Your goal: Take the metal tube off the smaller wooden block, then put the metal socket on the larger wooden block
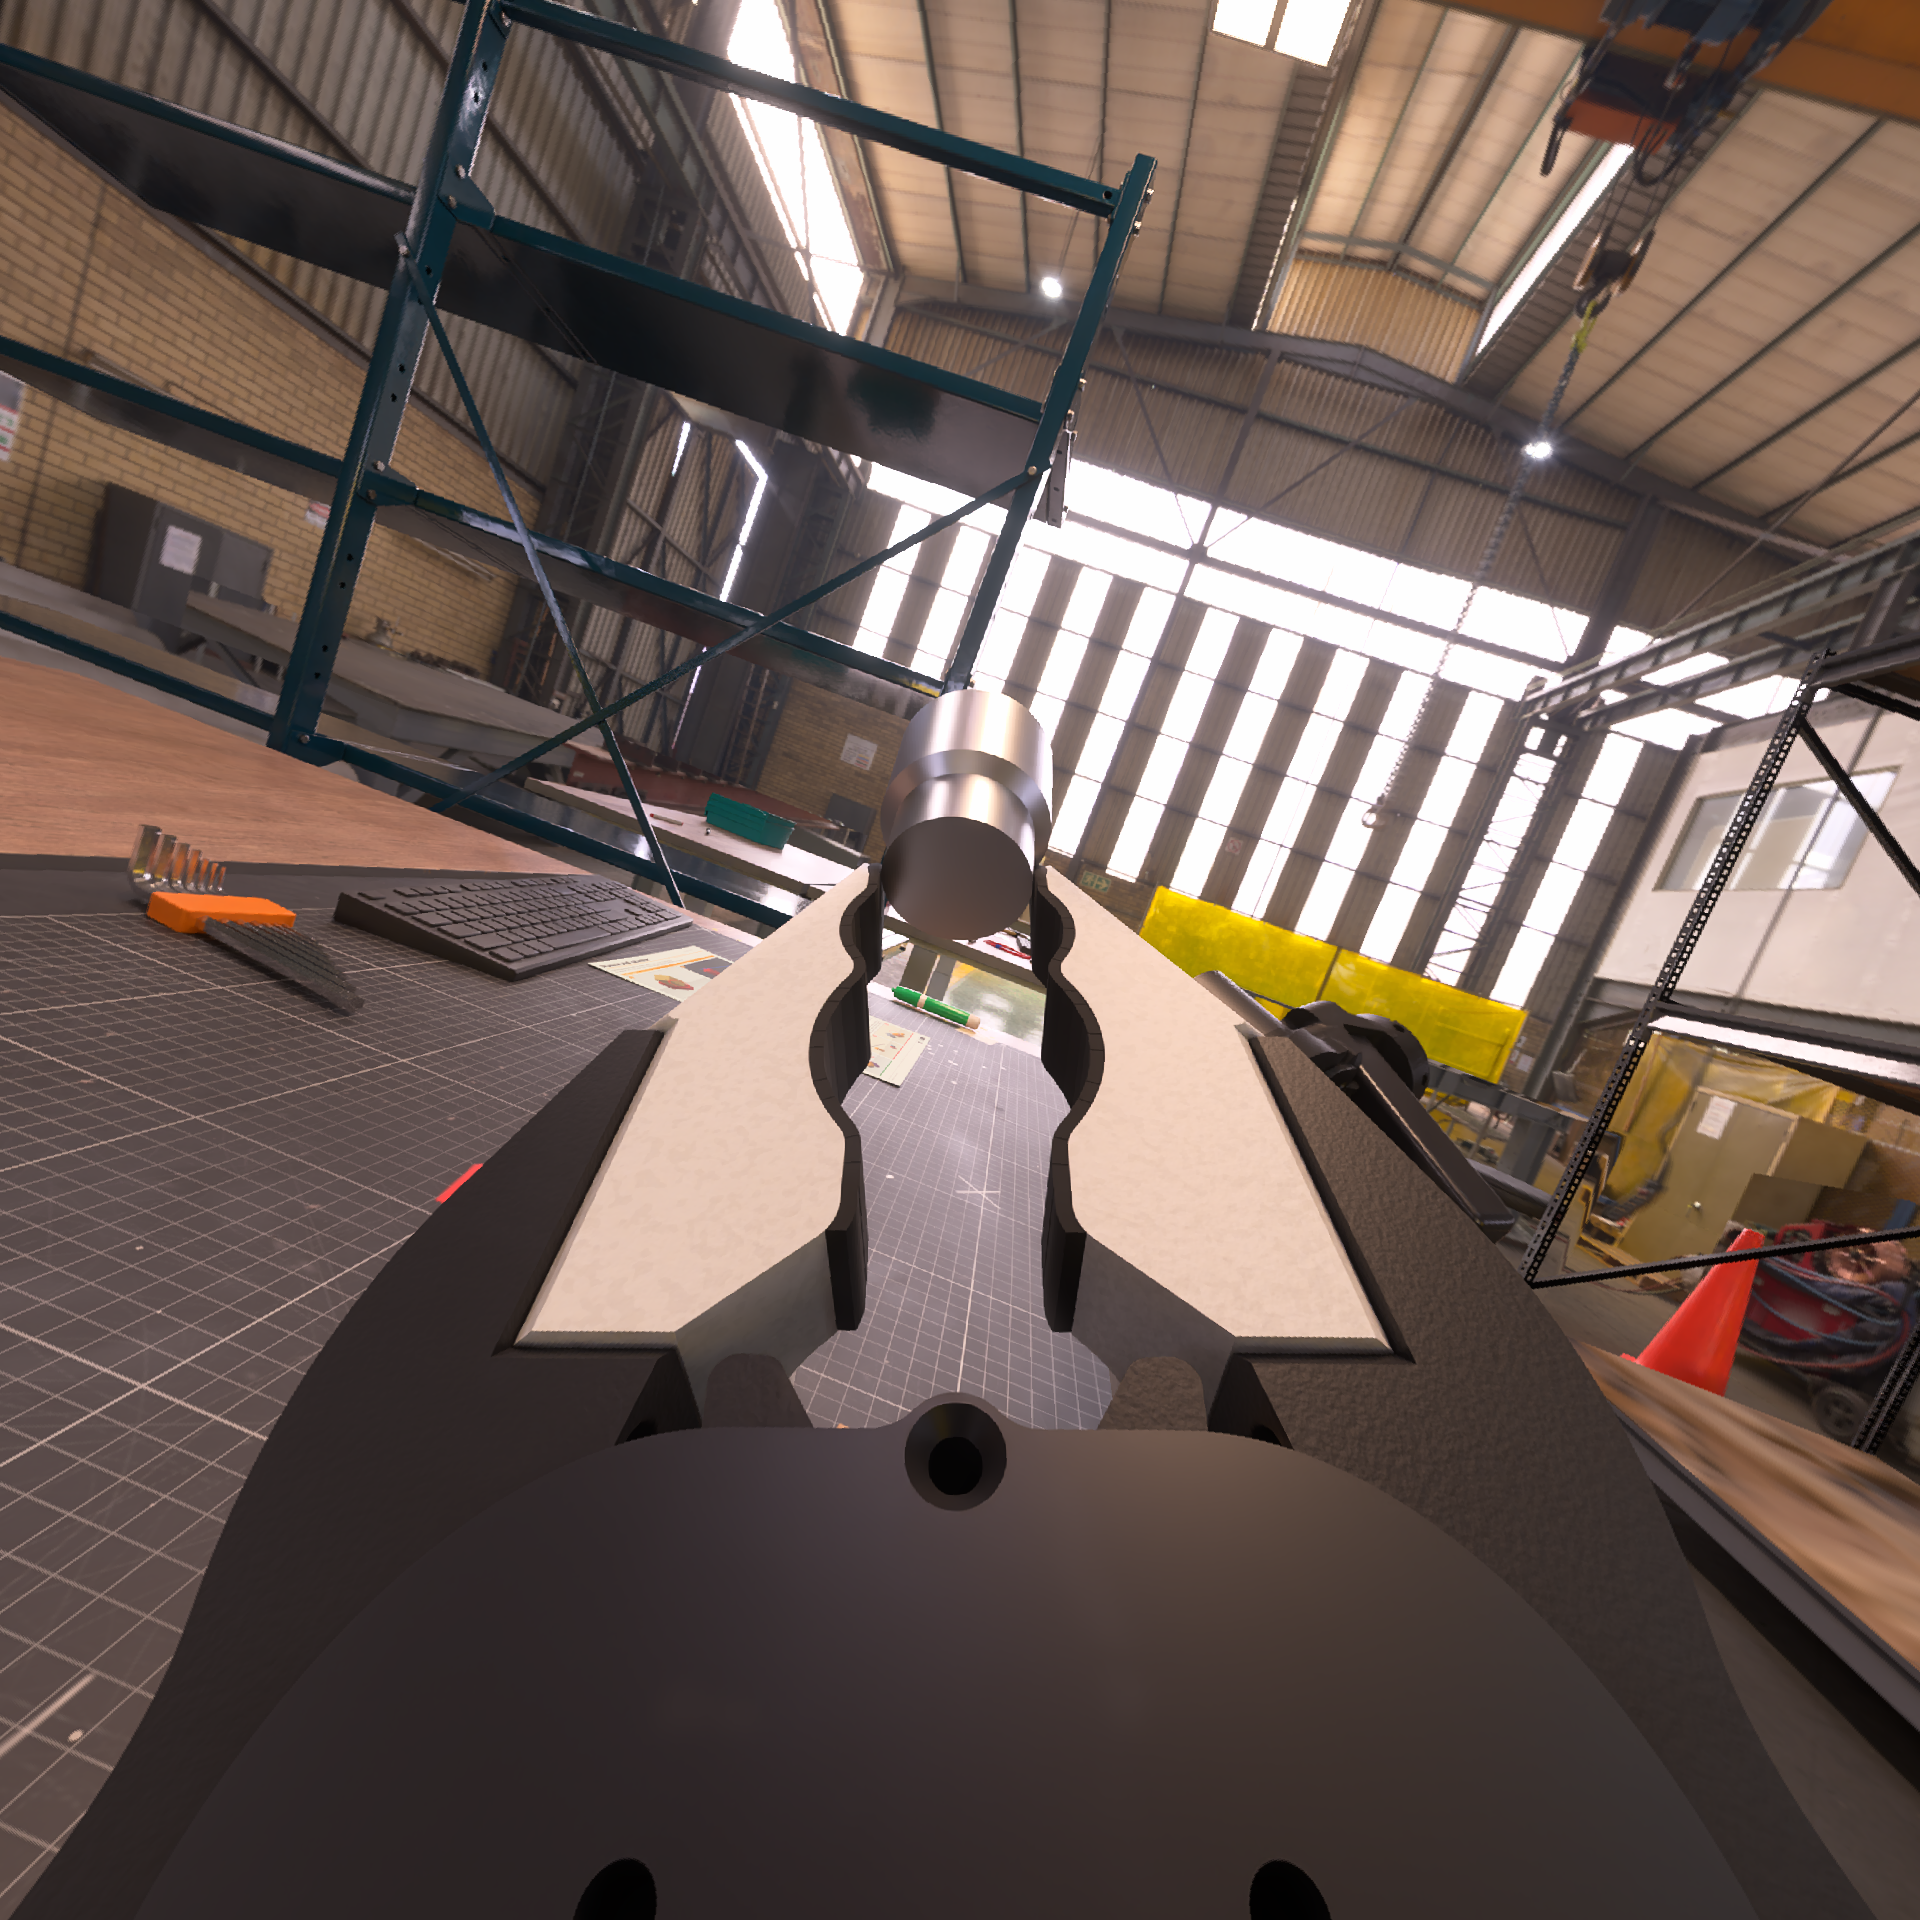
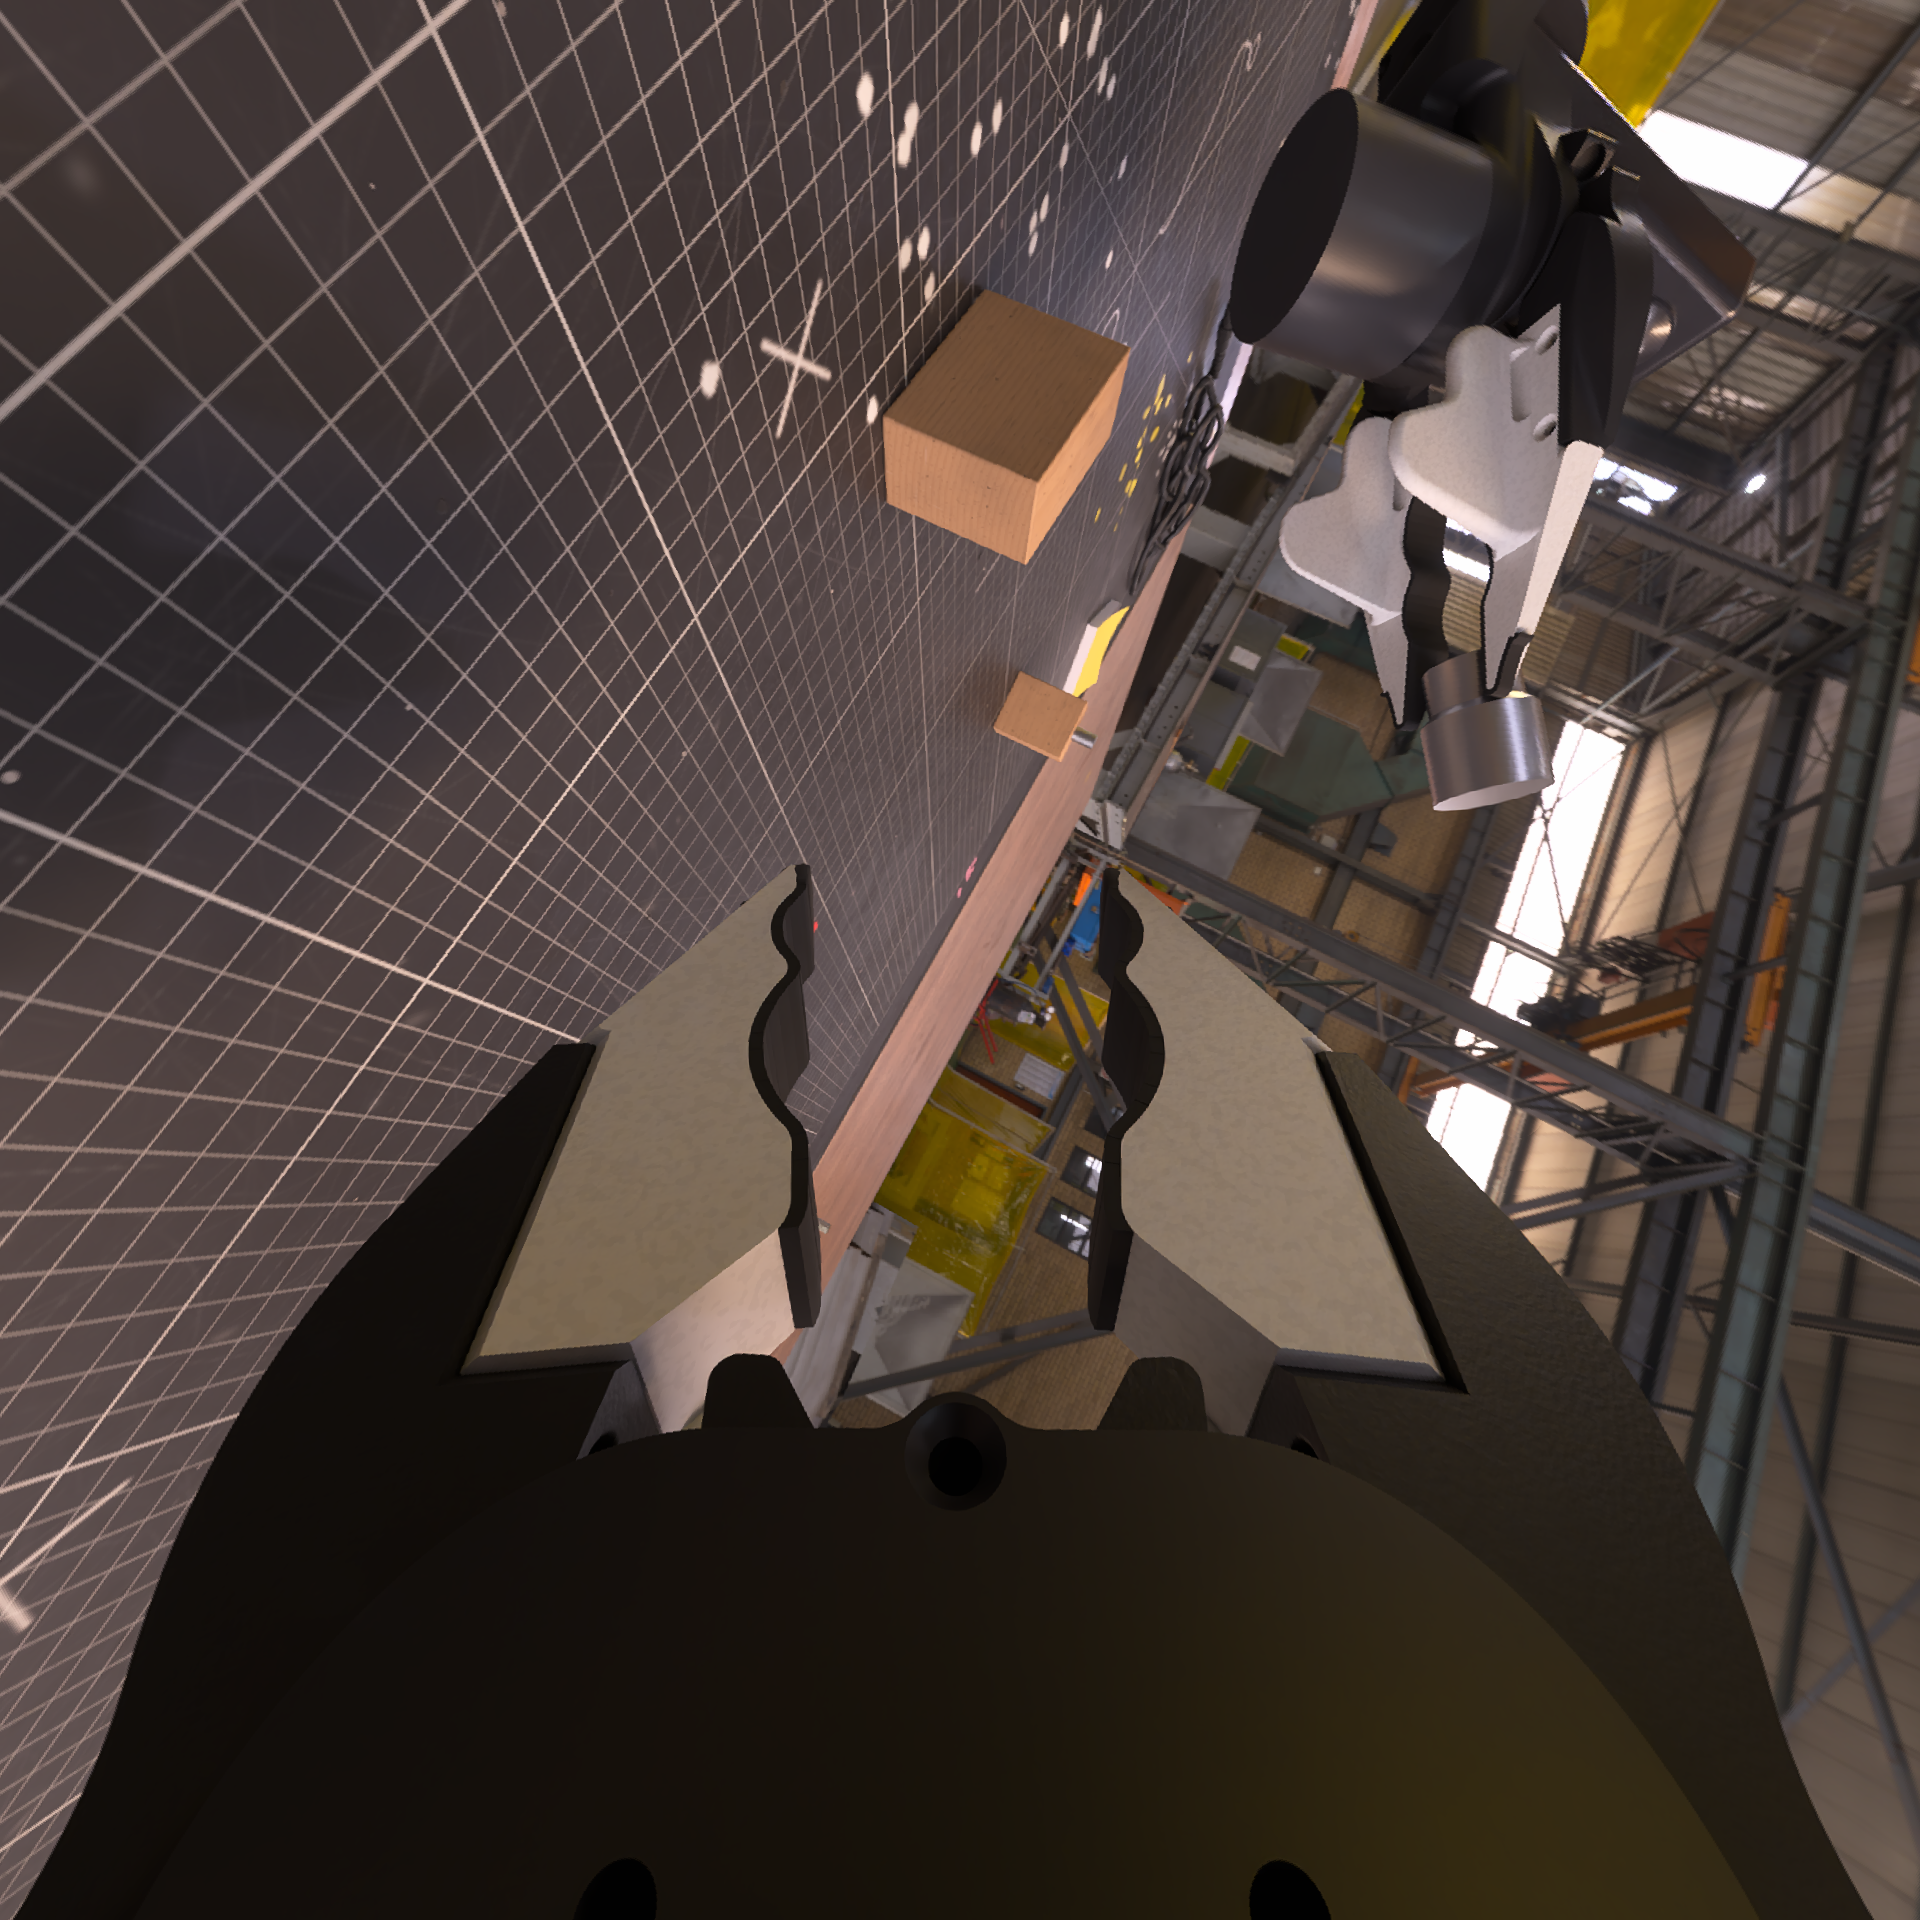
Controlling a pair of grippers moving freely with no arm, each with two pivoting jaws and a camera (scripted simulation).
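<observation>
My left gripper [image 1: 956,883] is shut on the metal socket [image 1: 966,821], a stepped silver cylinder held at the fingertips, well above the mat. The right wrist view shows it too, with the left gripper [image 2: 1455,686] holding the socket [image 2: 1486,748] away from the mat. The larger wooden block [image 2: 1003,426] lies on the gridded mat [image 2: 416,520]. The smaller wooden block [image 2: 1039,715] sits beyond it near the mat's edge. A short metal tube [image 2: 1084,738] juts from its face that points away from the mat. My right gripper [image 2: 956,904] is open and empty, short of both blocks.
A black keyboard [image 1: 509,920], a hex key set in an orange holder [image 1: 218,909] and a green marker [image 1: 935,1008] lie on the mat's far side. A black chain [image 2: 1184,468] lies beside the larger block. A blue shelving rack [image 1: 416,416] stands behind the table.
</observation>
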